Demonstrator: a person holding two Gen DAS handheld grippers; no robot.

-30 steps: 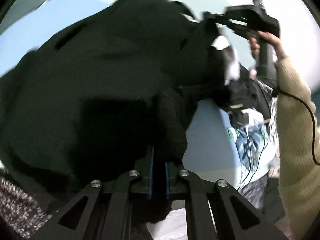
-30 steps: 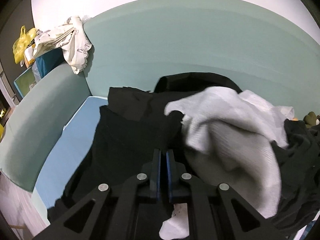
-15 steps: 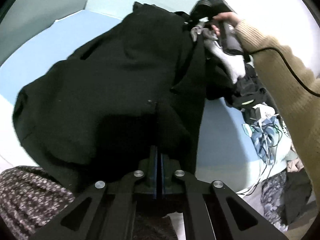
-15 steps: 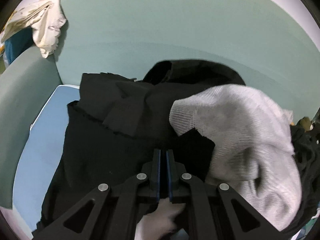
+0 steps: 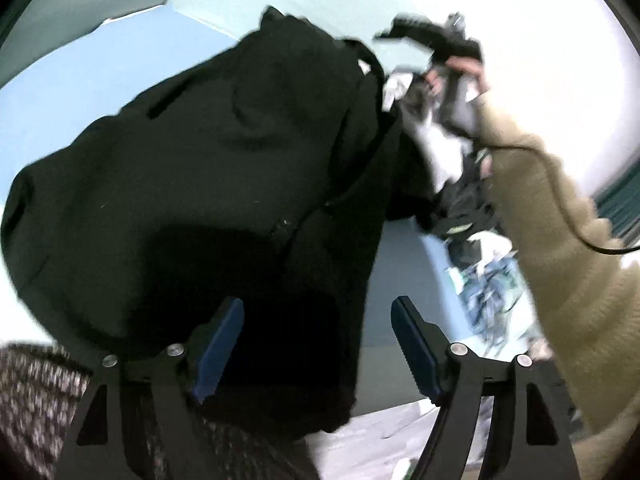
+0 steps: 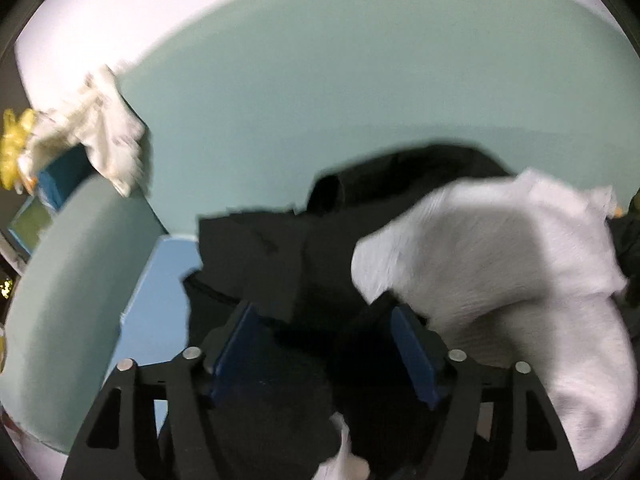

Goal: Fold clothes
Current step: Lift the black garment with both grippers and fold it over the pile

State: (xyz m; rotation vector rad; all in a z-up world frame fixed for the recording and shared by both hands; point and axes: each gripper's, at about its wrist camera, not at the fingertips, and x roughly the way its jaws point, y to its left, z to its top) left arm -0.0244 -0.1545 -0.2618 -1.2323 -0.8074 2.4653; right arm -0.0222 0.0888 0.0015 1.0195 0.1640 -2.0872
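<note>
Left wrist view: left gripper (image 5: 316,344) has its jaws opening; the blue pads stand apart and do not press anything. The black garment (image 5: 192,184) fills the frame from 9 to 1 o'clock, lying spread on the blue mattress (image 5: 72,92), with one flap hanging down between the pads. At 1 o'clock a hand (image 5: 460,72) in a tan knit sleeve (image 5: 580,272) carries the right gripper, blurred, beside a white knit garment (image 5: 440,152). A heap of other clothes (image 5: 488,280) sits at 3 o'clock.

Right wrist view: right gripper (image 6: 324,336) has jaws opening too; the pads are parted with black cloth loose between them, not clamped. The white knit piece bulks from 3 to 5 o'clock, touching the black one. The green headboard (image 6: 320,100) spans 12 o'clock; a cream cloth (image 6: 104,128) hangs at 10 o'clock.

Progress, as judged: early. The black garment looks laid out, rumpled, with no clean fold visible. Smoothing and every fold remain, as do the white piece and the heap.
</note>
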